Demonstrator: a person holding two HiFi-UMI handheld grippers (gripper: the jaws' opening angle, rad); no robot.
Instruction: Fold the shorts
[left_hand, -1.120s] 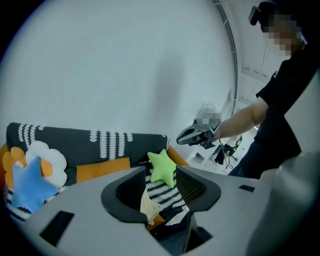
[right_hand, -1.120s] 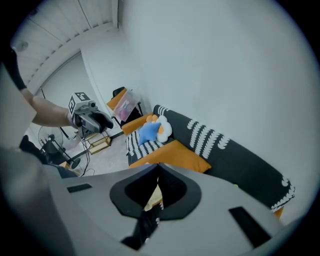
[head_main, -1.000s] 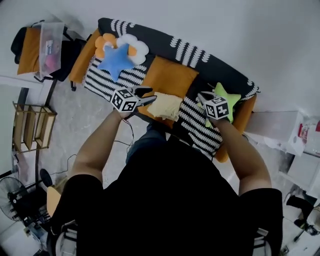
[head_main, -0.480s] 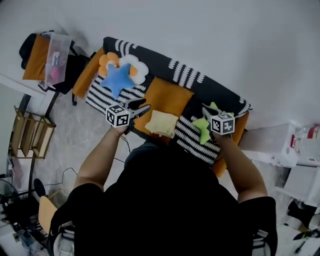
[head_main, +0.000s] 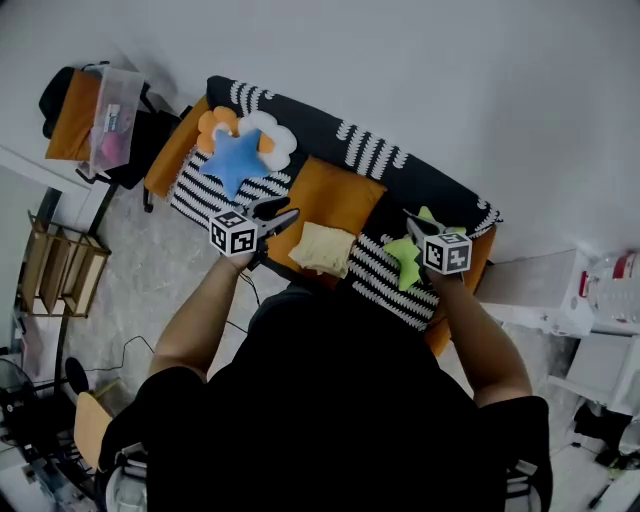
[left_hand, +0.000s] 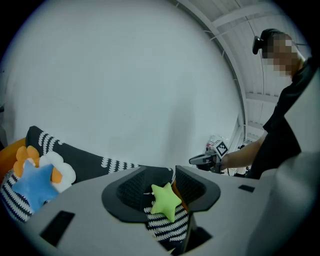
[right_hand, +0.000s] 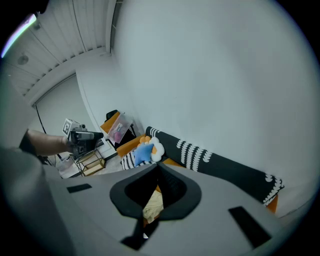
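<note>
Shorts of pale yellow soft cloth (head_main: 325, 247) lie as a small flat rectangle on the orange seat cushion (head_main: 345, 190) of the black sofa with white stripe marks (head_main: 300, 105). They sit below and between my two tools, just to the right of my left gripper (head_main: 285, 213) and well to the left of my right gripper (head_main: 412, 221). My left gripper's jaws stand partly apart with nothing pressed between them; only the green star-shaped cushion (head_main: 404, 256) shows through the gap, far beyond. My right gripper's jaws are closed tip to tip on nothing, and the yellow cloth shows beneath them. To my eye the fold looks about finished, and the danger is undoing it. If I bring the parted left jaws down carelessly, one pad could snag the top layer and peel it open. A push from the closed right tip could skew the stack or slide it toward the front edge of the cushion, beside the black-and-white striped cushion (head_main: 385, 280). I can read no brand or writing: the cubes on my grippers carry only black-and-white square markers, and the label on the clear plastic box (head_main: 112, 118), far beyond my left gripper, is too small to make out.
</note>
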